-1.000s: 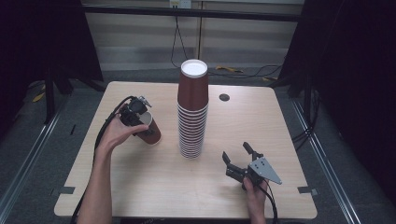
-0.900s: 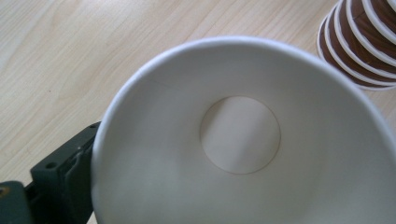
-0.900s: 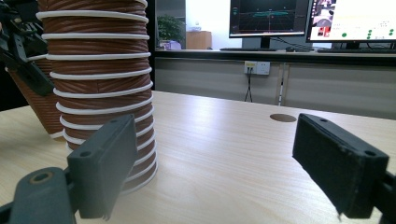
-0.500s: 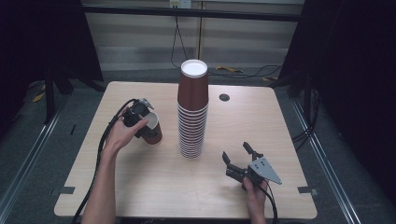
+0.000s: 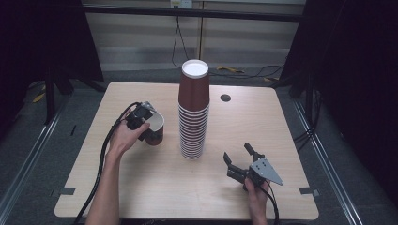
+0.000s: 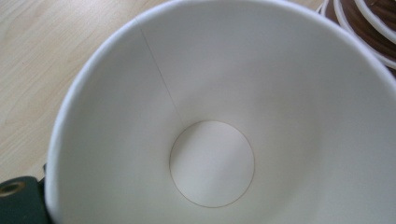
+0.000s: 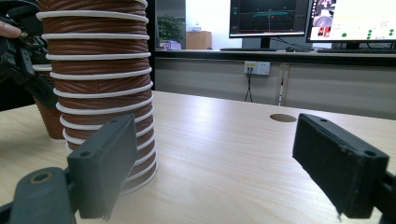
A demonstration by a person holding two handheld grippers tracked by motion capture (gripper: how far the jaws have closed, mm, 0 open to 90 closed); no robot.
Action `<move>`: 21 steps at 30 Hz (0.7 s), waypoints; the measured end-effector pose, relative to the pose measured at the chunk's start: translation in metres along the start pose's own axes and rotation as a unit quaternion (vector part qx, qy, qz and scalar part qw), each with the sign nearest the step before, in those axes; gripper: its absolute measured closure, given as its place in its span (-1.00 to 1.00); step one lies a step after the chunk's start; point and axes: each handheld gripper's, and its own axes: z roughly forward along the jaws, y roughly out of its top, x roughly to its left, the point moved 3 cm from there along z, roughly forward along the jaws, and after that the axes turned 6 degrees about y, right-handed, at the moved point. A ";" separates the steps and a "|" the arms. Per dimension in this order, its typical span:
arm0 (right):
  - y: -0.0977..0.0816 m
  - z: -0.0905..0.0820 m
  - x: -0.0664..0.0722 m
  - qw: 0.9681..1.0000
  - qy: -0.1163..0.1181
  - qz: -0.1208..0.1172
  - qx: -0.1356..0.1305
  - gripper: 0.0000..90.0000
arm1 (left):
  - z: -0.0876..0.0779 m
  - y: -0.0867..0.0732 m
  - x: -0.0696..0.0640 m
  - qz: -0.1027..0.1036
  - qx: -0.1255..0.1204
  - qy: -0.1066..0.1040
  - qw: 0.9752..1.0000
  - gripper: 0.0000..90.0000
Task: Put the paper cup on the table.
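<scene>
- Tabletop point(image 5: 141, 197): pale wood-grain board with rounded corners; a small dark round disc point(image 5: 225, 98) sits near its far edge, right of centre.
- Stack of cups point(image 5: 192, 112): a tall column of nested brown paper cups, ribbed walls and white rolled rims, standing upright at mid-tabletop. The topmost cup shows a plain white inside with nothing in it. No print or lettering can be read on the cups.
- Single cup point(image 5: 155, 127): a brown paper cup of the same kind, standing apart from the stack, just to its left. In the left gripper view its inside point(image 6: 212, 163) is plain white, with one straight seam running down to a round flat bottom; it holds nothing.
- Left hand-held gripper point(image 5: 141, 118): gripped in the person's left hand at the rim of the single cup; its jaws have just been opening a little, and whether the pads press the cup wall cannot be told.
- Right hand-held gripper point(image 5: 243, 159): low at the near right of the tabletop, jaws spread wide with nothing between them; in its own view the pads point(image 7: 107, 165) frame the base of the stack.
</scene>
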 end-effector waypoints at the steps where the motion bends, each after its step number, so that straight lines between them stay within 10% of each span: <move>1: 0.000 0.000 0.000 1.000 -0.001 0.000 0.001 -0.70 | 0.000 -0.001 0.000 -0.002 -0.003 -0.002 1.000 -0.92; 7: 0.000 0.000 0.000 1.000 0.000 0.000 0.000 -0.70 | 0.001 -0.009 -0.001 0.013 -0.011 -0.003 1.000 -0.92; 21: 0.000 0.000 0.000 1.000 -0.001 0.000 0.001 -0.70 | 0.003 -0.032 -0.002 -0.031 -0.054 -0.014 0.998 -0.66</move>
